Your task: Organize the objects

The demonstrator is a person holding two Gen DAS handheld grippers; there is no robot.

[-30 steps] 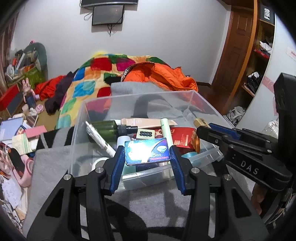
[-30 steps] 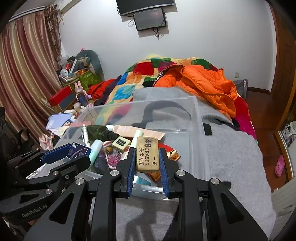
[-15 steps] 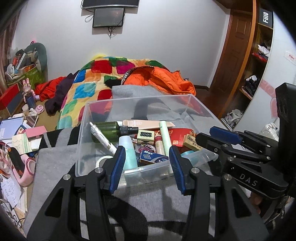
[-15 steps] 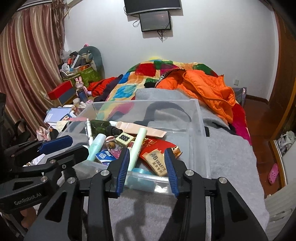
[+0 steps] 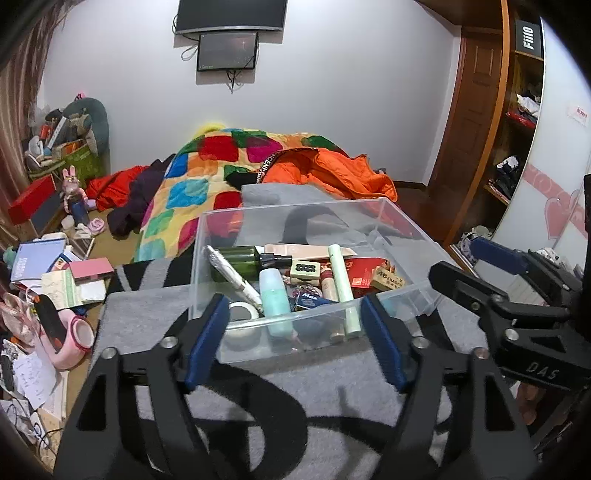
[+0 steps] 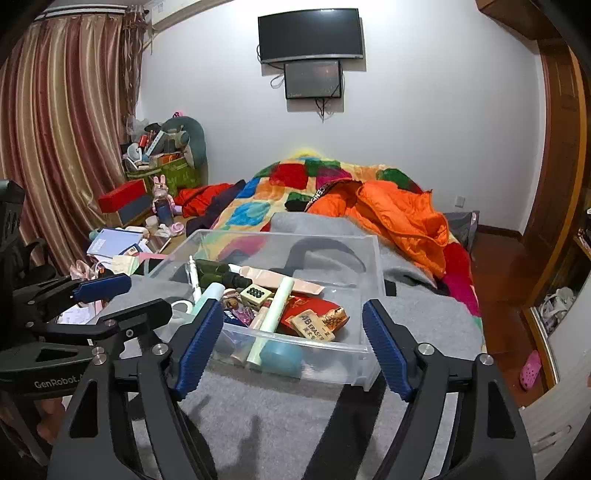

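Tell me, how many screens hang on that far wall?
2: a big black television mounted high, and a smaller dark screen directly beneath it, cables dangling below.

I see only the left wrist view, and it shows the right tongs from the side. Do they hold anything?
Observer: No. In the right wrist view the right tongs are wide open, with nothing between the pads.
Operator: What lies low at the near wall of the clear bin? My view is blocked there.
Observer: A teal round object lies inside against that wall, beside the end of the pale green tube.
Operator: Is anything on the floor to the right of the bed?
Observer: Yes, a pink clog lies there.
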